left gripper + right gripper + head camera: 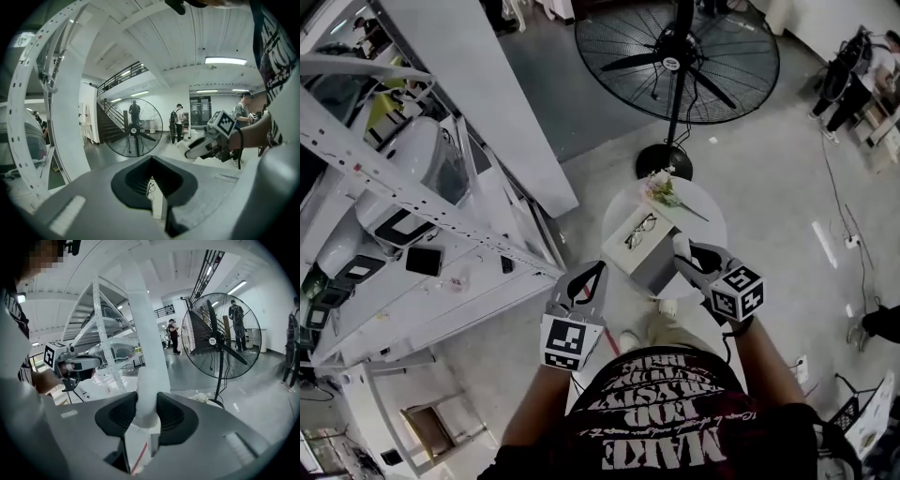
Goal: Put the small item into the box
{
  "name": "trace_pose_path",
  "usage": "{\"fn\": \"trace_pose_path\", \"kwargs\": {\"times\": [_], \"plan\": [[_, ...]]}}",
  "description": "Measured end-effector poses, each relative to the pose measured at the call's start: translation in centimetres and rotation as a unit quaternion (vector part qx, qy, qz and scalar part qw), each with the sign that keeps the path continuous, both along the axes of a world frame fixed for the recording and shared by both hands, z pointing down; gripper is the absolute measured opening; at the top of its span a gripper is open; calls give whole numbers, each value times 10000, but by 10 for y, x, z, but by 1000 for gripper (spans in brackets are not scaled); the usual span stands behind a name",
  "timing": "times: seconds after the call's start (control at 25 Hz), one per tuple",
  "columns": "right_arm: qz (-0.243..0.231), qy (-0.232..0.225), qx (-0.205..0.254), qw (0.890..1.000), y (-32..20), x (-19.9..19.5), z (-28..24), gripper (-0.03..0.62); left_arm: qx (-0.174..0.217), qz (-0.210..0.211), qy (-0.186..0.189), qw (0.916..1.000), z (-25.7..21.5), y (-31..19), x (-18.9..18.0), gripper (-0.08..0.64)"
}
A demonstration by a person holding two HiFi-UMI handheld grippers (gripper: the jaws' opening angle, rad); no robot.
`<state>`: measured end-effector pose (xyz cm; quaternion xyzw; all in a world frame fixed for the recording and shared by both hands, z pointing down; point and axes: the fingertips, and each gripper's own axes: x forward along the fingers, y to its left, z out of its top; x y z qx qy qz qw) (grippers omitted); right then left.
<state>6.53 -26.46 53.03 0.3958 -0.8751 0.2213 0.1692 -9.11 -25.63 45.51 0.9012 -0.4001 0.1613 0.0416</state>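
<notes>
The right gripper (685, 255) jaws are clamped on a white item (146, 399). The box (645, 251) stands on the surface (712, 217) between both grippers. The left gripper (592, 277) jaws are together and empty.

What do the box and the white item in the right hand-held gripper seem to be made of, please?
Box: looks like matte white cardboard, by its flat faces and crisp folded edges. Item in the right hand-held gripper: soft, matte white, dented where squeezed; perhaps foam or tissue.
</notes>
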Motion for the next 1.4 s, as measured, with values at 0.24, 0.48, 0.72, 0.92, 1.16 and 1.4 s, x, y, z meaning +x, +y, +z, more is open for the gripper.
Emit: {"fn": "trace_pose_path", "kwargs": {"times": [0.24,0.48,0.72,0.92,1.16,1.4], "plan": [[-114,-54,-273,9995,-24,12,28,158,-107,-170,-73,9998,3,-24,10,0],[-273,-108,-600,9978,-44,20,58,158,-216,-119,-179,9995,10,-39,35,0],[-426,-48,-930,9947,-59,25,96,158,-375,-124,-313,9987,24,-53,50,0],[-578,125,-1267,9902,-62,30,136,158,-425,-312,-336,9980,28,-65,50,0],[-721,264,-1611,9840,-66,29,176,158,-567,-527,-552,9955,43,-69,39,0],[-914,461,-1937,9757,-65,21,219,158,-668,-771,-456,9937,46,-80,32,0]]}}
